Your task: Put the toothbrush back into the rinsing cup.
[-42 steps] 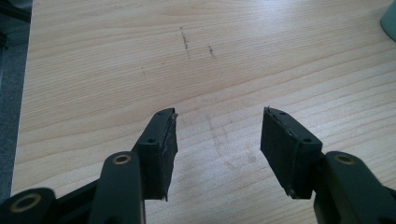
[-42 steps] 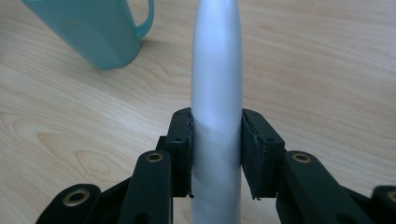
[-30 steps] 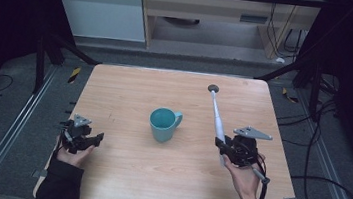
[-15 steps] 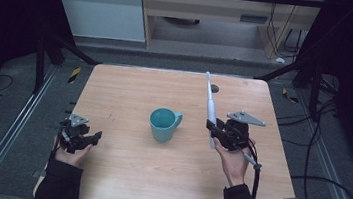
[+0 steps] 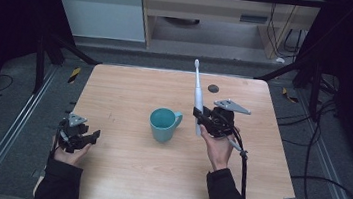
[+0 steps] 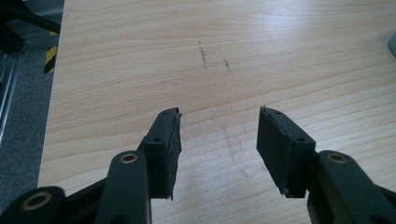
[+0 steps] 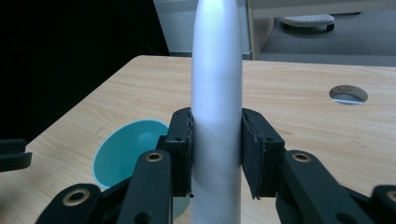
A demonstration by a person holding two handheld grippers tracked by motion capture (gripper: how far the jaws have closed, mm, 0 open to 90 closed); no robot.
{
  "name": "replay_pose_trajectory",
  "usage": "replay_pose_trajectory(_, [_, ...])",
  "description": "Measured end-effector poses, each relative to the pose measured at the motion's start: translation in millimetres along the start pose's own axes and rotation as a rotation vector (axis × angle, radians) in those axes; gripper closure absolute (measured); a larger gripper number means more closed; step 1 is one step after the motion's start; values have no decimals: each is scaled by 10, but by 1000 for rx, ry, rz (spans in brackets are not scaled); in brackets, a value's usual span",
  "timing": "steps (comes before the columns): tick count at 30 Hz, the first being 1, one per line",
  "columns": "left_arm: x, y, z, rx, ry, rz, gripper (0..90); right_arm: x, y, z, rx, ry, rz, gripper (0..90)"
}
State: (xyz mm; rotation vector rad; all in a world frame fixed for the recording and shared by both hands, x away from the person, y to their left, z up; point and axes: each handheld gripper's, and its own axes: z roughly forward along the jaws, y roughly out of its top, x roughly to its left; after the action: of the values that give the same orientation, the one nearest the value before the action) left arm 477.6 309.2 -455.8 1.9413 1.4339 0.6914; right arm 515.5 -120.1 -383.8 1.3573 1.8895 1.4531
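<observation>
- On the bench [image 5: 119,183], mid-surface: teal mug [image 5: 162,123], upright, mouth open, handle to the viewer's right in the high view; nothing seen inside.
- Right gripper [image 5: 204,120]: jaws clamped on the thick lower body of a white toothbrush [image 5: 197,96], pads pressing both sides in the right gripper view [image 7: 215,154].
- Toothbrush: off the bench, near upright, head uppermost and tilted slightly away; just right of the mug, not over it.
- Left gripper [image 5: 90,136]: near the bench's left front edge, well apart from the mug; jaws have just been closing, now stand narrow with a gap, nothing between them [image 6: 217,140].
- Progress, judged: pick-up done; brush carried close to the mug. Left to do, likely: bring it over the mouth, lower it in, release.
- High view gives: brush's full length, its head, the gap to the mug, both hands' spacing.
- Right gripper view gives: pad contact on the handle, mug's teal interior [image 7: 133,149] below left; brush head cut off.
- Left gripper view gives: empty jaws over bare, faintly scuffed wood; a sliver at the right edge may be the mug, too small to tell.
</observation>
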Motion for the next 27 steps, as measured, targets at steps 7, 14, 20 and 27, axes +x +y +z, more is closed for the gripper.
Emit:
replay_pose_trajectory(7, [6,-1,-1,-2,0,-2,491,96,70,91,-43,9,-1,663])
replay_pose_trajectory(14, [10,0,-5,-6,2,-4,491,218,131,207,-67,14,-9,663])
replay_pose_trajectory(20, [17,1,-10,-8,3,-3,491,310,167,313,-89,10,-8,663])
replay_pose_trajectory(27, [22,1,-14,-14,2,-7,491,417,207,422,-110,19,-5,663])
